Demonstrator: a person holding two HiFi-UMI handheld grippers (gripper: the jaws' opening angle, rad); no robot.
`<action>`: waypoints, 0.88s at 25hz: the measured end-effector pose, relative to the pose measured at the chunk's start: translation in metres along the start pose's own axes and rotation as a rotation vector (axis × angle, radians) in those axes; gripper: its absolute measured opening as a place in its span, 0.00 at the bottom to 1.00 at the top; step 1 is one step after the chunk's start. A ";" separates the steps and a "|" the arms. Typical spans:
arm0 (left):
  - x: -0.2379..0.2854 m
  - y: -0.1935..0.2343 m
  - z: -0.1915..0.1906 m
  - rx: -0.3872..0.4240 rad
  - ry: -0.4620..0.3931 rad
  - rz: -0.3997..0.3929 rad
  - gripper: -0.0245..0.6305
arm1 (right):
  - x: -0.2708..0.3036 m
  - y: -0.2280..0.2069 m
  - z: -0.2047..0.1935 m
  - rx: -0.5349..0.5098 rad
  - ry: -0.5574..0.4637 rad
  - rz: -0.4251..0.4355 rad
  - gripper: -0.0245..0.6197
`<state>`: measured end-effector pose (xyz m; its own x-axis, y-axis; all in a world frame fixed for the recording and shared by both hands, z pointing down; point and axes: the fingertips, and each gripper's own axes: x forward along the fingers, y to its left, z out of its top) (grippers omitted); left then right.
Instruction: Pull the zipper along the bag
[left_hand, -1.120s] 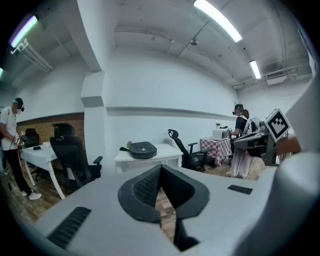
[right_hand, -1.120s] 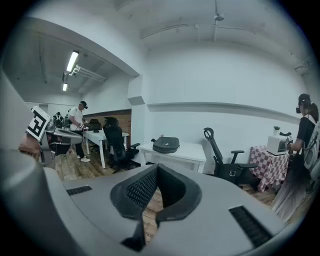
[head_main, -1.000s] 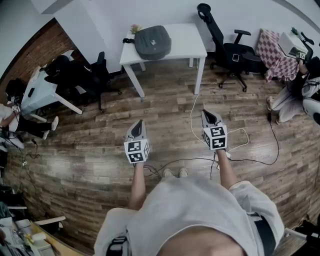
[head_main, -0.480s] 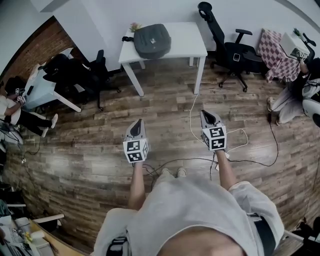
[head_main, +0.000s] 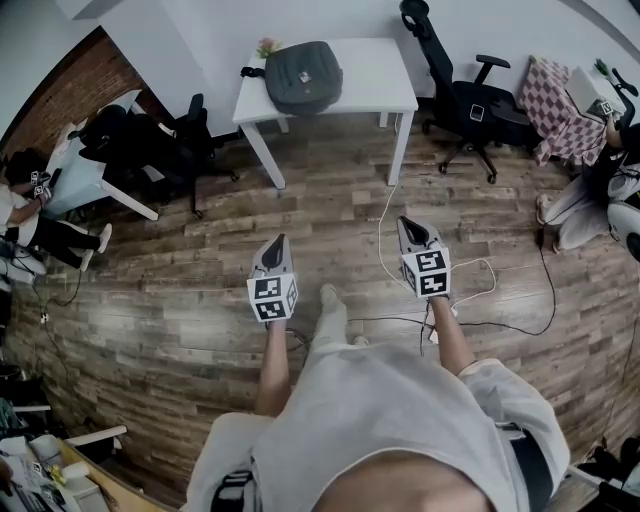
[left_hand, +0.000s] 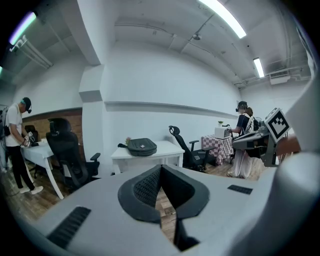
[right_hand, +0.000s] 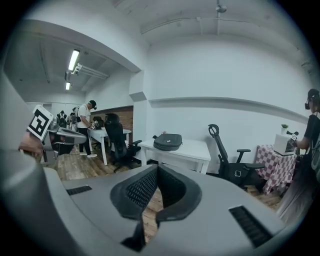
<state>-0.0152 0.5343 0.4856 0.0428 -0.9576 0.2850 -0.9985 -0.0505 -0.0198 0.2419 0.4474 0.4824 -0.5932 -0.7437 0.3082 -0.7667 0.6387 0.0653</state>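
A dark grey bag (head_main: 303, 77) lies flat on the left part of a white table (head_main: 375, 80) against the far wall; it also shows as the bag (left_hand: 141, 146) and the bag (right_hand: 168, 142) in the two gripper views. My left gripper (head_main: 276, 246) and right gripper (head_main: 411, 228) are held over the wooden floor, well short of the table. Both are shut with nothing between their jaws. The left gripper (left_hand: 160, 169) and right gripper (right_hand: 156, 167) point toward the table.
A black office chair (head_main: 455, 95) stands right of the table. More dark chairs (head_main: 165, 150) and a white desk (head_main: 85, 185) are at the left, with a person (head_main: 25, 215) beside them. A checkered-cloth table (head_main: 555, 105) and another person (head_main: 605, 190) are at the right. Cables (head_main: 470, 300) lie on the floor.
The table and bag have drawn slightly nearer in the head view. One foot has stepped forward between the grippers. Both grippers stay shut and level.
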 end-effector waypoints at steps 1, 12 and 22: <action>0.007 0.001 0.000 0.000 0.002 -0.004 0.08 | 0.006 -0.002 0.001 0.000 0.002 0.000 0.06; 0.113 0.051 0.011 -0.017 0.012 -0.028 0.08 | 0.112 -0.026 0.015 -0.026 0.033 -0.007 0.06; 0.232 0.130 0.060 -0.036 -0.016 -0.069 0.08 | 0.232 -0.051 0.080 -0.041 0.027 -0.038 0.06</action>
<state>-0.1327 0.2887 0.4918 0.1119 -0.9565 0.2696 -0.9937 -0.1067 0.0336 0.1236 0.2269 0.4748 -0.5566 -0.7624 0.3302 -0.7776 0.6180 0.1160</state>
